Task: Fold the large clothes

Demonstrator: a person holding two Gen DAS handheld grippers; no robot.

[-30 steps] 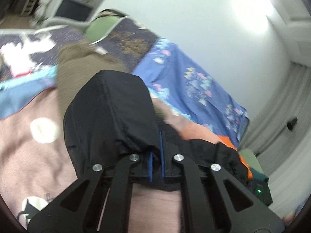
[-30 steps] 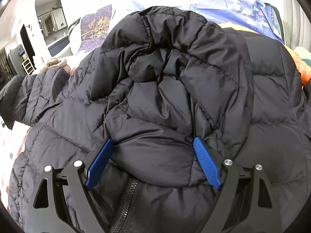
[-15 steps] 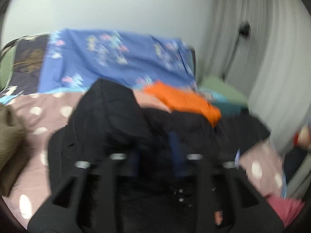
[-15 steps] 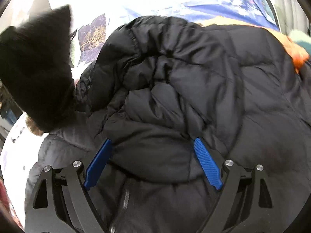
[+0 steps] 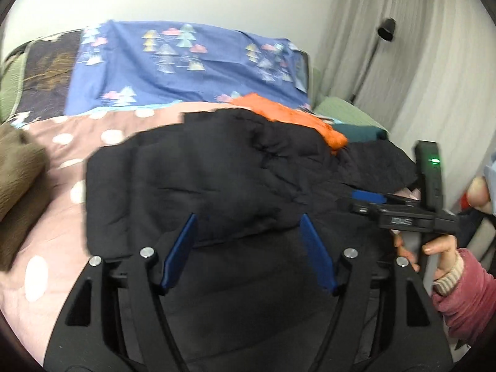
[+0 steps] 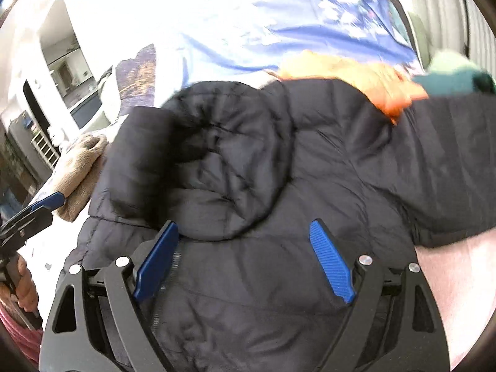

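A black puffer jacket (image 5: 235, 170) lies spread on the pink dotted bed cover, one sleeve folded across its body. My left gripper (image 5: 248, 226) is open and empty just above the jacket. My right gripper (image 6: 243, 232) is also open and empty over the jacket (image 6: 279, 170), near its hood. The right gripper also shows at the right of the left wrist view (image 5: 403, 214). The left gripper's tip shows at the left edge of the right wrist view (image 6: 46, 201).
An orange garment (image 5: 291, 117) and a dark green one (image 5: 359, 131) lie beyond the jacket. A brown knit garment (image 5: 15, 179) lies at the left. A blue patterned sheet (image 5: 186, 68) covers the head of the bed. Grey curtains (image 5: 434, 62) hang at the right.
My left gripper carried the black sleeve across the jacket, let it go and opened. The right gripper stayed open and pulled back a little.
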